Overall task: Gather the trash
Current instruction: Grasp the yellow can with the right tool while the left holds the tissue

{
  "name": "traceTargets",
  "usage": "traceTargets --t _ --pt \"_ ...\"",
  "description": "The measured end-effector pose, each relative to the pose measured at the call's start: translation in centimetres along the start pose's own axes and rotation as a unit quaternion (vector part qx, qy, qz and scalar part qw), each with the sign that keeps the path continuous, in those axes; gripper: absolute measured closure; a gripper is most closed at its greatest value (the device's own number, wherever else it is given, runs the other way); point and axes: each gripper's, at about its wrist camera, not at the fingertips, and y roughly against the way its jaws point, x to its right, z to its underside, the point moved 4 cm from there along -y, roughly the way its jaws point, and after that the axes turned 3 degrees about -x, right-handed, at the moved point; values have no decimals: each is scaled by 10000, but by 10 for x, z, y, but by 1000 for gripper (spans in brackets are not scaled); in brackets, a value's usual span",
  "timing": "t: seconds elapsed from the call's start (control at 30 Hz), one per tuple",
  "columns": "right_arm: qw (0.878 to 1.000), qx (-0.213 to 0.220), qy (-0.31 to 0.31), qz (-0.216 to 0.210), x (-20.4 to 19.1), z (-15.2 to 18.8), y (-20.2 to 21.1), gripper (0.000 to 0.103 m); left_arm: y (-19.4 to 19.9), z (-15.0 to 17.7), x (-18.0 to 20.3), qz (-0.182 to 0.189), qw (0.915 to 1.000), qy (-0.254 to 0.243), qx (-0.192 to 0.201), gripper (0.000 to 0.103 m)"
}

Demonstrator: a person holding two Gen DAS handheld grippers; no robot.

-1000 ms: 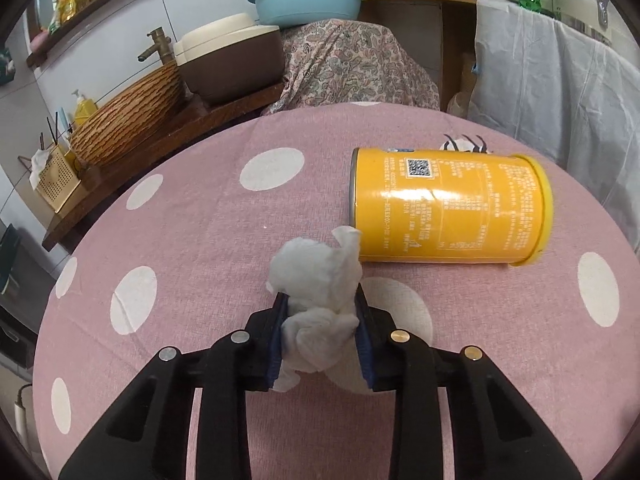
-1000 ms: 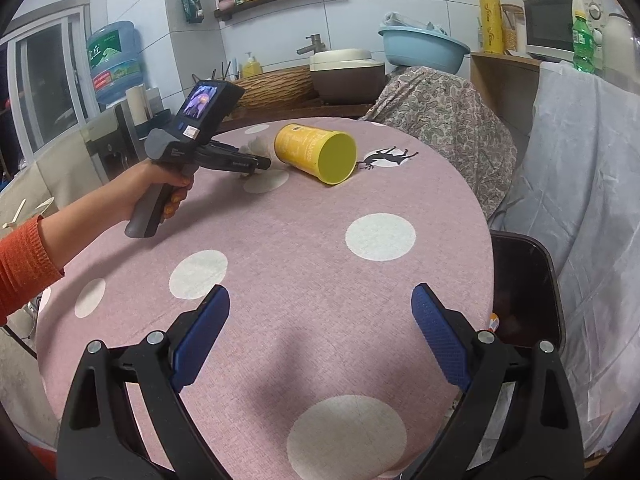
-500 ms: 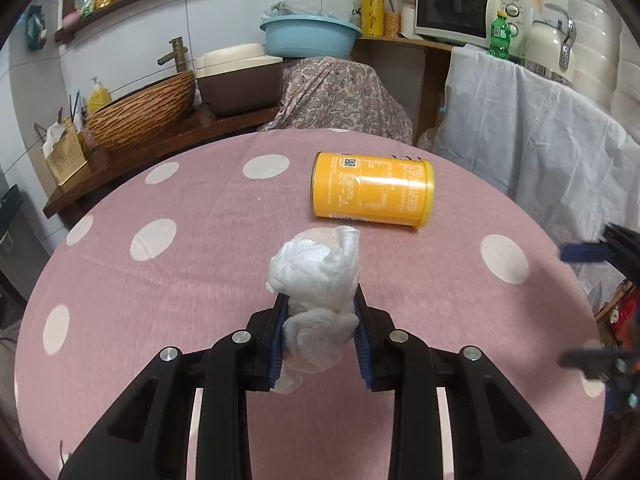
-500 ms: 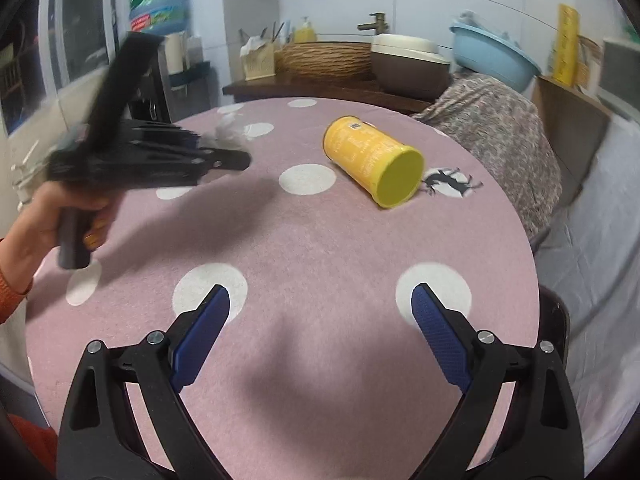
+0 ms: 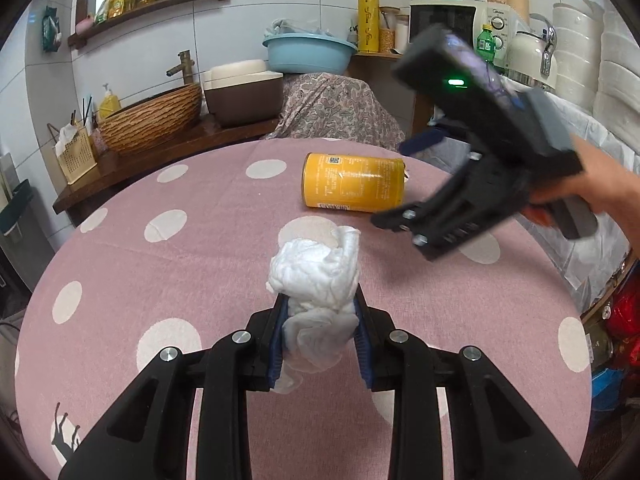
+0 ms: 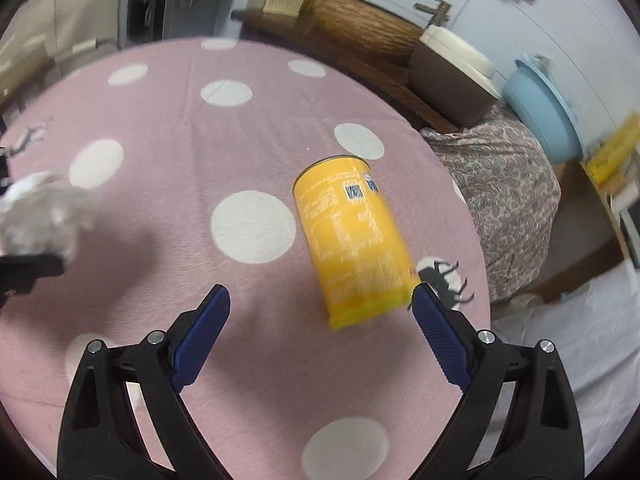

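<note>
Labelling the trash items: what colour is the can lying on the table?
Yellow can; clearest in the left wrist view.

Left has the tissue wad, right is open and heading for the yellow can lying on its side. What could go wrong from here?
1. The yellow can lies on its side, off-centre toward one finger of the open right gripper; a nudge from that finger may roll it toward the table edge.
2. The tissue wad bulges past the left gripper pads; loose folds could slip out.
3. The two grippers are close together, so they could collide.
</note>
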Motion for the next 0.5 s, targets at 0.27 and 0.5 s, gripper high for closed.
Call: traceTargets --t 0.27,0.5 --pt "9983 -510 162 -216 15 -33 -42 12 5 10 1 95 10000 -15 -10 74" --pt "9937 -977 534 119 18 -35 -76 12 8 14 5 110 9999 -103 -46 74"
